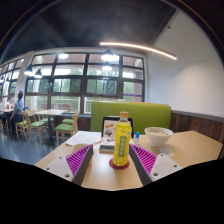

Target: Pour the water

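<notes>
On the café table, a bottle waits between open fingers.

Seen from the gripper (pixel 108 165), the yellow-labelled bottle (pixel 121 140) stands upright on its own base on the table (pixel 190 150), between the purple pads (pixel 80 158) with a gap at either side; nothing is gripped. A white bowl (pixel 158 135) sits beyond to the right, apart from the bottle. I judge pouring has not begun: grasping, lifting and tipping remain.
</notes>
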Available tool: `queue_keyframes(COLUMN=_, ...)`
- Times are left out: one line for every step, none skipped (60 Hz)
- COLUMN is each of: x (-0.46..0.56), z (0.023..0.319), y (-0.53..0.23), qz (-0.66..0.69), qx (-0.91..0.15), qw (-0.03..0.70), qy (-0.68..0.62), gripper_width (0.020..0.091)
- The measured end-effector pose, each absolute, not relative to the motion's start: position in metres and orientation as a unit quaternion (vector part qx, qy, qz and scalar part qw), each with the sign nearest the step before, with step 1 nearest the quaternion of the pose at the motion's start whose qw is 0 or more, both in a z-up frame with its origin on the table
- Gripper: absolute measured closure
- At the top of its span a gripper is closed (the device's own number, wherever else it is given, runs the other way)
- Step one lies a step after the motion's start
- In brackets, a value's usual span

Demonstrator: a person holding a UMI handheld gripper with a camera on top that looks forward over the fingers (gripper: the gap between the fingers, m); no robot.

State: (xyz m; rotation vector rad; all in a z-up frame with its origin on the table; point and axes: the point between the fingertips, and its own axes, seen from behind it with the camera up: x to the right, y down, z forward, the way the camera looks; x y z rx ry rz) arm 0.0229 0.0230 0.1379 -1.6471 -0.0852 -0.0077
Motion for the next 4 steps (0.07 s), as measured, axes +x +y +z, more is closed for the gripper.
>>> queue_keyframes(x=0.021, z=0.136, y=0.018, qz=-0.003, qx=-0.736, qw=0.676, qy=-0.038, gripper_width=0.0283)
queue_keyframes(x=0.019, z=0.135, y=0.008, qz=-0.003, qx=-0.738, qw=0.674, qy=-0.038, gripper_width=0.0281)
queue_keyframes(x=0.017, z=0.134, y=-0.001, qz=-0.001, qx=-0.741, qw=0.671, qy=-0.037, gripper_width=0.0283)
queue_keyframes(x=0.015, z=0.132, y=-0.01, qz=0.0, qx=-0.743, qw=0.668, qy=-0.036, gripper_width=0.0282)
